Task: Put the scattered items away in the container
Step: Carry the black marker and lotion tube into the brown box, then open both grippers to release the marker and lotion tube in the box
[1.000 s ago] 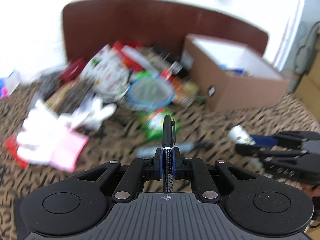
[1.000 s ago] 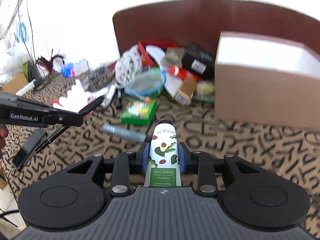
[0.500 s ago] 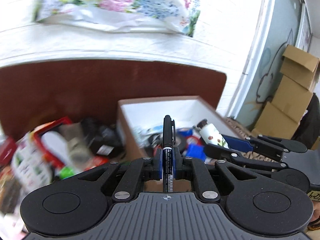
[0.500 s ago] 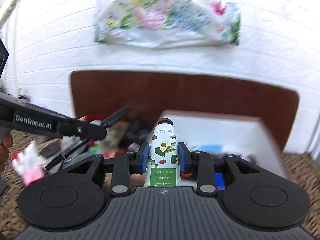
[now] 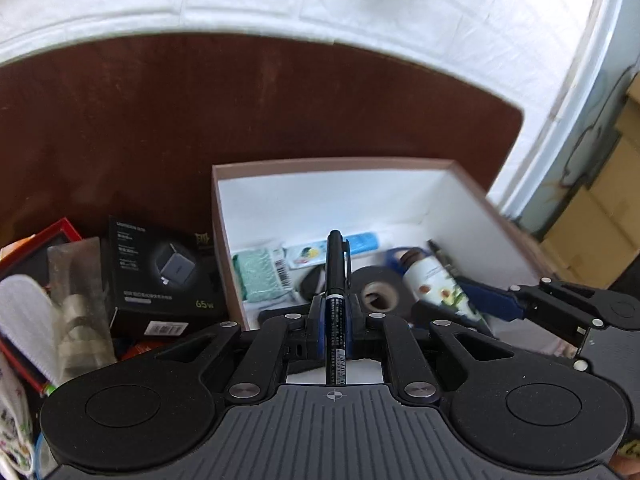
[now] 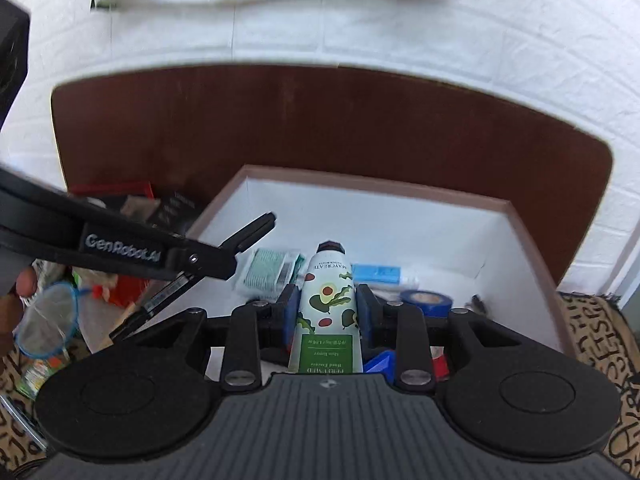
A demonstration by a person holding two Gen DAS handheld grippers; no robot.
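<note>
My left fingers (image 5: pixel 335 330) pinch a black pen (image 5: pixel 335 280); my right fingers (image 6: pixel 328 316) pinch a hand cream tube (image 6: pixel 327 312). Both hover above the open box (image 5: pixel 472 196), which holds tape and packets.

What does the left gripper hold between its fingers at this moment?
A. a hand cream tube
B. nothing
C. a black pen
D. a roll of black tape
C. The left gripper is shut on a thin black pen that points over the open box; the cream tube is in the right gripper.
</note>
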